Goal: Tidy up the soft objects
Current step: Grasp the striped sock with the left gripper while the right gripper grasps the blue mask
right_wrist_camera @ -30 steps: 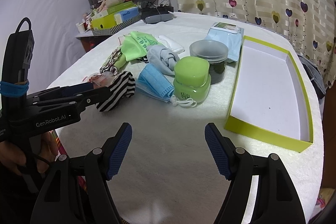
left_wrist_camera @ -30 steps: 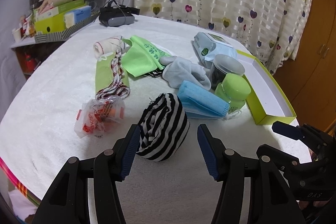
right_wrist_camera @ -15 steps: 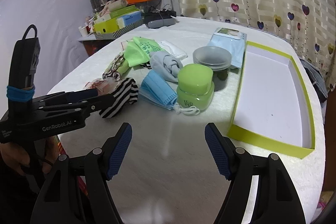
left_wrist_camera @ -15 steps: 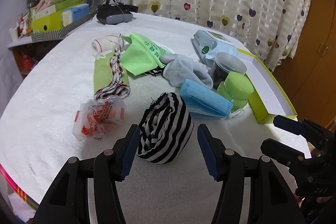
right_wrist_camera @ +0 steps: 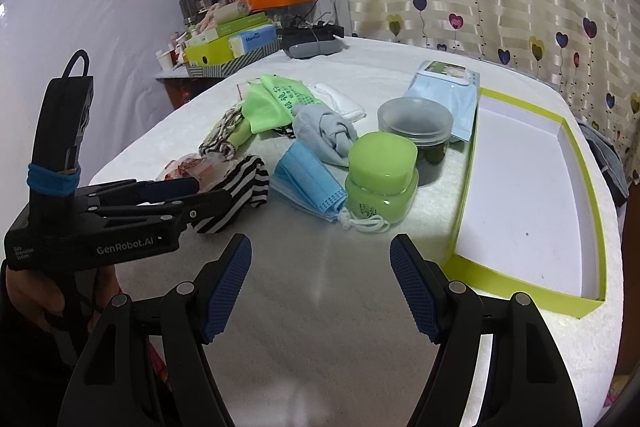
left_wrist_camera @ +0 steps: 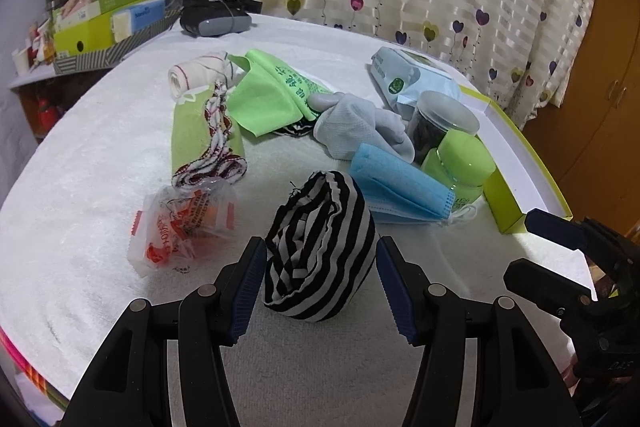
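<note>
A rolled black-and-white striped cloth (left_wrist_camera: 320, 247) lies on the white table and shows in the right wrist view (right_wrist_camera: 240, 187) too. My left gripper (left_wrist_camera: 320, 287) is open with the roll between its fingers, pads close to its sides. A blue face mask (left_wrist_camera: 396, 187), a grey glove (left_wrist_camera: 356, 131), a green cloth (left_wrist_camera: 268, 95) and a red-patterned rolled cloth (left_wrist_camera: 208, 131) lie beyond. My right gripper (right_wrist_camera: 320, 283) is open and empty over bare table. A yellow-green tray (right_wrist_camera: 532, 179) with a white floor lies to its right.
A green-lidded jar (right_wrist_camera: 380, 179) and a dark jar (right_wrist_camera: 416, 131) stand beside the tray. A wipes pack (right_wrist_camera: 444, 95) lies behind them. A crumpled plastic wrapper (left_wrist_camera: 180, 223) lies left of the roll. Boxes (left_wrist_camera: 104, 23) and a black device (left_wrist_camera: 216, 19) sit at the far left.
My left gripper has moved forward so the striped roll sits deeper between its fingers. The right gripper has drawn back slightly; the objects look a little farther.
</note>
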`<state>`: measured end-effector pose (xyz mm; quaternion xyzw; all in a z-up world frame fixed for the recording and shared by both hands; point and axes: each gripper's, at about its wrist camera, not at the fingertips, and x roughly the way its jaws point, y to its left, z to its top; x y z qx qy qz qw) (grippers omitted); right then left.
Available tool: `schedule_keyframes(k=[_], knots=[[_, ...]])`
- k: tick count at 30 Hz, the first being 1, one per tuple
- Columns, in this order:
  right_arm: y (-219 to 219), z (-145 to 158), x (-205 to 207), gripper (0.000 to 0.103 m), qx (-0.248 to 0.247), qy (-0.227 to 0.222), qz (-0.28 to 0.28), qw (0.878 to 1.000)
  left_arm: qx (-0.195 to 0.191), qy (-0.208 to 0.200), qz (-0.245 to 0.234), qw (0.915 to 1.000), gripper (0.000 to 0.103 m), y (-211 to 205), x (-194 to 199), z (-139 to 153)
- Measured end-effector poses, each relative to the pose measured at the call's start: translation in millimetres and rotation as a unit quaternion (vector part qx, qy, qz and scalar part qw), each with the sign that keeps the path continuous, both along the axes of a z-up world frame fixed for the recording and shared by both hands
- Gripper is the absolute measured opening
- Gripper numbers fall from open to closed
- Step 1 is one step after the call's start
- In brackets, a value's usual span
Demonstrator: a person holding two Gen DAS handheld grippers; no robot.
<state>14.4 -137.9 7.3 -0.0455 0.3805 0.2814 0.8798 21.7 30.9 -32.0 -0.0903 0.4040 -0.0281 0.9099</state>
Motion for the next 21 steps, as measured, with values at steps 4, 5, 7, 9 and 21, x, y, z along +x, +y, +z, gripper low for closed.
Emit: schedule_keyframes(k=[4,5,7,9,21], knots=[[0,1,2,0.072,0.005,0.004,0.003,1.000,-0.003,0.008,0.003,1.0000,0.057,3,6,-4],[0,1,5,0.072,0.009,0.012,0.000,1.000,-0.003,0.010,0.003,0.9999,0.057,2,7,-6],[-1,0,9,0.072,0.013,0.022,-0.002,1.000,-0.001,0.014,0.001,0.9999,0.057,1,10,-9],[0,-1,12,0.072,0.012,0.025,-0.004,1.000,-0.003,0.020,-0.004,0.9998,0.057,0,12,-14],[25,-7,27,0.072,-0.004,0.024,0.033,0.999,-0.001,0.022,0.005,0.9998,0.027,10,11,-19]])
